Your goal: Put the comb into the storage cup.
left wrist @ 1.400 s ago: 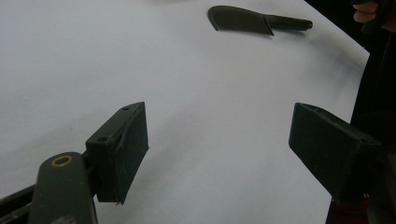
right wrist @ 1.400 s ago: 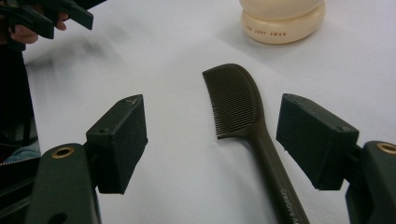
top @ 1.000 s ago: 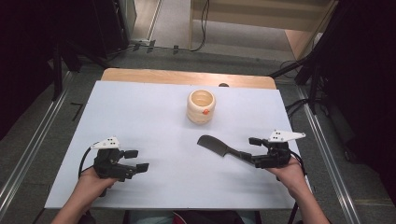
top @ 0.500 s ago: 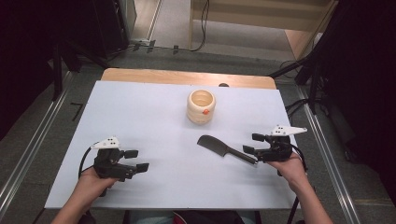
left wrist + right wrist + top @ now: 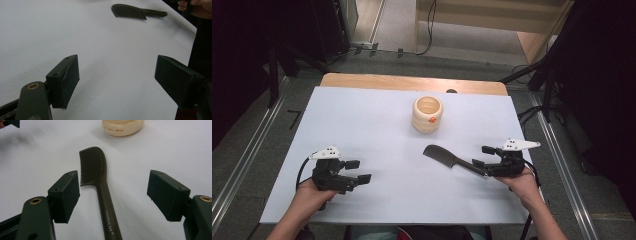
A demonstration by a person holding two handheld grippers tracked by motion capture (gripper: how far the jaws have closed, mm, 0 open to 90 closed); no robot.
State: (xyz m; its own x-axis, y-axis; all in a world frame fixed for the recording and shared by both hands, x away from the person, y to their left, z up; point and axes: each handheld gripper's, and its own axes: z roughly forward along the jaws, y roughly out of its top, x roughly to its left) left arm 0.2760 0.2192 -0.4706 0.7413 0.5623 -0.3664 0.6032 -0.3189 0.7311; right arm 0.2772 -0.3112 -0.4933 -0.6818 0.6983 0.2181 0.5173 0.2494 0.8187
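Note:
A dark comb lies flat on the white table sheet, teeth end toward the middle and handle toward the right. In the right gripper view the comb runs up between the jaws. My right gripper is open around the handle end, its pads clear of the handle on both sides. Its jaws have just been closing a little. My left gripper rests at the front left, open with nothing between its pads. From the left gripper view the comb lies far off.
A cream cup with an orange mark stands upright behind the comb, mid-table; its base shows in the right gripper view. The white sheet covers the table, with a wooden strip at its far edge. Metal rails flank the table.
My right hand has shifted slightly to the right along the comb's handle. The comb, the cup and the left gripper have stayed put.

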